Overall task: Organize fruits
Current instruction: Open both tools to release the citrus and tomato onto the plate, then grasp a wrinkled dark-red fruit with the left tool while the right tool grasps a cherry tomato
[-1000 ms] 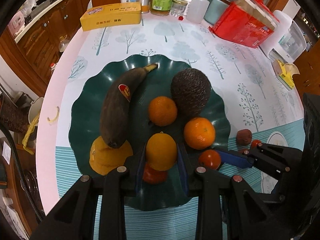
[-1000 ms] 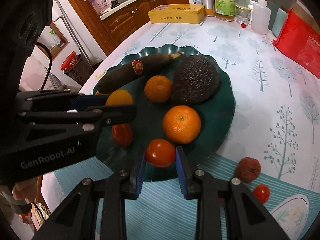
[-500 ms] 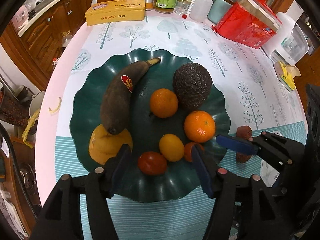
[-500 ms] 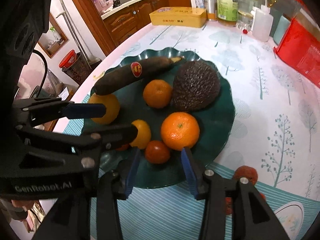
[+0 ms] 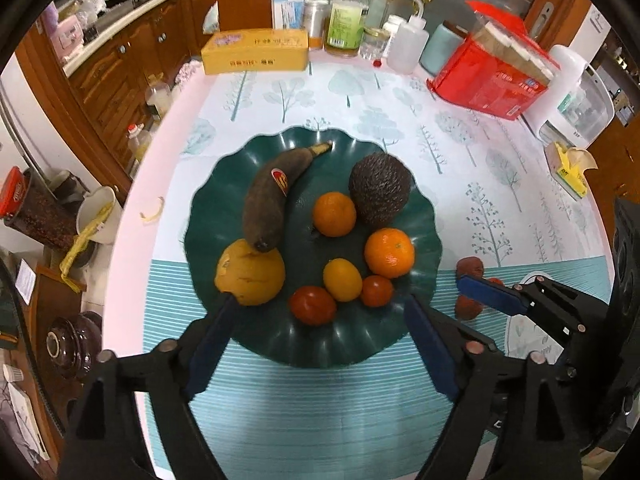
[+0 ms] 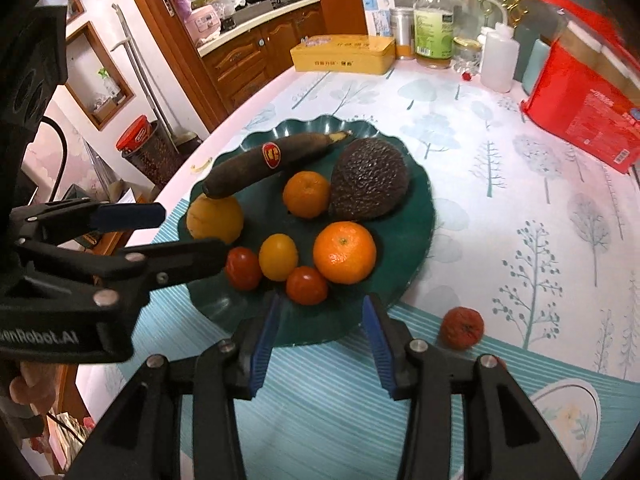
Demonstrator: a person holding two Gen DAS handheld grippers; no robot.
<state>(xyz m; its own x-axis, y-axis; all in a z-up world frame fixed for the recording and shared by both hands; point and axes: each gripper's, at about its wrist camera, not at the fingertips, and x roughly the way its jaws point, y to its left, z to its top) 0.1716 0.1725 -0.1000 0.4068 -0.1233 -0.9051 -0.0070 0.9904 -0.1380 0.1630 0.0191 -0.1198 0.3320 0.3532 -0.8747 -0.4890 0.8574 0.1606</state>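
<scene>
1. Kitchen table (image 5: 460, 152), tree-print cloth.
2. Plate (image 5: 424, 216) holds the banana (image 5: 268, 196), avocado (image 5: 380, 188), oranges and tomatoes.
3. My left gripper (image 5: 320, 320) is opening wide, empty, over the plate's near rim.
4. My right gripper (image 6: 320, 320) is part-open, empty.
5. Red fruit (image 6: 462, 327) lies right of the plate.

- We see a flat yellow rectangular tin box (image 5: 255, 55) w/ printed text at the table's far edge.
- Just right of it: clear glass bottle w/ green label (image 5: 346, 20), small metal can (image 5: 315, 16), white squeeze bottle (image 5: 407, 46).
- Red cardboard box (image 5: 490, 80), open top, sits far right on the tree-print tablecloth (image 5: 472, 168).
- Yellow tissue pack (image 5: 570, 168) near the right edge.
- Brown wooden cabinets (image 6: 256, 56) behind; red-lidded jar (image 6: 150, 150) on the floor, left.
</scene>
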